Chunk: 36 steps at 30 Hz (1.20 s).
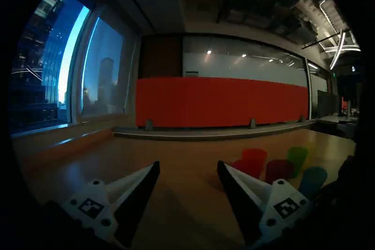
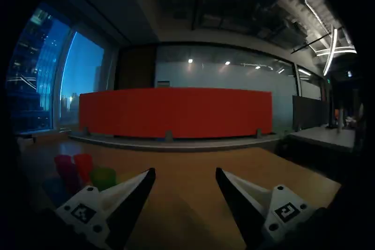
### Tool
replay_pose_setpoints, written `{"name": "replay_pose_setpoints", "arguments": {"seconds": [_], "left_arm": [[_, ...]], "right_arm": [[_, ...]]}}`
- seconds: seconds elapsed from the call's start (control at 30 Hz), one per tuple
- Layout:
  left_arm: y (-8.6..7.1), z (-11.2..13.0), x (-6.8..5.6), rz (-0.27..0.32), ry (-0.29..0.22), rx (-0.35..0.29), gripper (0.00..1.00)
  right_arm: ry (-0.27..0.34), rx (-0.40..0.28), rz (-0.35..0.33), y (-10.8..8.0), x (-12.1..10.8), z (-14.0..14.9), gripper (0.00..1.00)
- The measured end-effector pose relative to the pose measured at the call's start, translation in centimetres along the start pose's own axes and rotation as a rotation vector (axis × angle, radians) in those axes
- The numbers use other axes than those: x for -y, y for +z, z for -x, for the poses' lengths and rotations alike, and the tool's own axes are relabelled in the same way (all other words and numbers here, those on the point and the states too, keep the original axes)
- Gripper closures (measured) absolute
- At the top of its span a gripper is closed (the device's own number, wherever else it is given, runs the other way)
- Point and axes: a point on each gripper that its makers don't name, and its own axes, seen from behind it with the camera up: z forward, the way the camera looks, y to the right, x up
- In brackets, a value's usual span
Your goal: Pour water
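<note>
Start of task, nothing picked up yet. My left gripper (image 1: 187, 164) has its fingers spread apart with bare table (image 1: 187, 205) between them. The right gripper (image 2: 185, 171) is likewise spread and holding nothing. Both hang low over the wooden top, pointed at the red partition (image 1: 220, 102) along the far edge.

Task things: a tight cluster of coloured plastic cups (image 1: 276, 165), upright on the table. In the left gripper view they're ahead and right of the right-hand finger: red cup (image 1: 253, 160), maroon cup (image 1: 280, 174) just beside it, green cup (image 1: 296, 157) behind, blue cup (image 1: 312, 180) nearest the picture's edge. In the right gripper view the cluster sits low on the left, partly behind the left-hand finger. So the cups lie between my two grippers, ahead of both. (Light is dim, with dusk through the windows (image 1: 101, 81), and I can't tell which cup has water in it, if any.)

Step in hand, my call: approach, pre-grasp. The next move calls for choosing the source cup and swinging one gripper toward the cluster. The fingers then have to go around that one cup's wall without nudging its neighbours, which stand very close. The other gripper probably takes or steadies the receiving cup. Keep the grasped cup upright until it's over the target.
</note>
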Motion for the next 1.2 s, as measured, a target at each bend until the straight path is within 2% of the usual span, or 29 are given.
{"name": "replay_pose_setpoints", "arguments": {"seconds": [0.3, 0.5, 0.6, 0.9, 1.2], "left_arm": [[0.1, -4.8, -0.4, 0.022, 0.026, -0.017, 0.10], [0.5, -8.2, -1.2, 0.058, 0.047, -0.022, 0.10], [0.8, -9.9, -1.6, 0.080, 0.046, -0.016, 0.10], [1.1, -17.0, -2.1, 0.121, 0.052, -0.073, 0.10], [1.4, -21.0, -2.1, 0.132, 0.021, -0.062, 0.10]], "right_arm": [[-0.017, 0.009, -0.010, -0.1, 0.2, -3.9, 0.01], [-0.034, 0.015, -0.018, 0.0, 0.3, -6.8, 0.01], [-0.037, 0.012, -0.030, 0.0, 0.5, -8.4, 0.01], [-0.030, 0.005, -0.078, 0.3, 1.8, -13.3, 0.01], [-0.016, -0.001, -0.096, 0.7, 2.4, -17.0, 0.01]]}}
